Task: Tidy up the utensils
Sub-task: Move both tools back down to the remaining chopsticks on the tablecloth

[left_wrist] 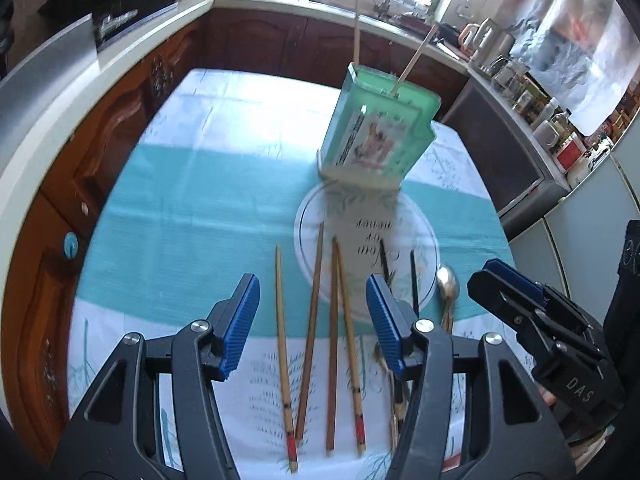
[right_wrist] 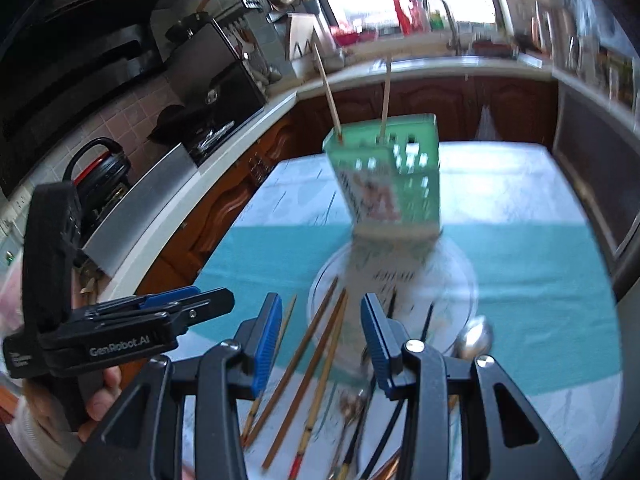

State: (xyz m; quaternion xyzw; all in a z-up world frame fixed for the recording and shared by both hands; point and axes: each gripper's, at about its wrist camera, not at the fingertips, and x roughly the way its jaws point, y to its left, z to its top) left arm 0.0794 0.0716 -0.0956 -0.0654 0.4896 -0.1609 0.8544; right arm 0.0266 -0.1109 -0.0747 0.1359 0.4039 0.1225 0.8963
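Your left gripper (left_wrist: 312, 320) and right gripper (right_wrist: 320, 340) hang spread and empty above loose chopsticks (left_wrist: 308, 340); green holder (left_wrist: 376, 128) stands beyond.

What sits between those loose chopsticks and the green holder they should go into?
Nothing visible blocks the way. The chopsticks lie partly on a plate, the green holder stands just beyond them, and its top is open.
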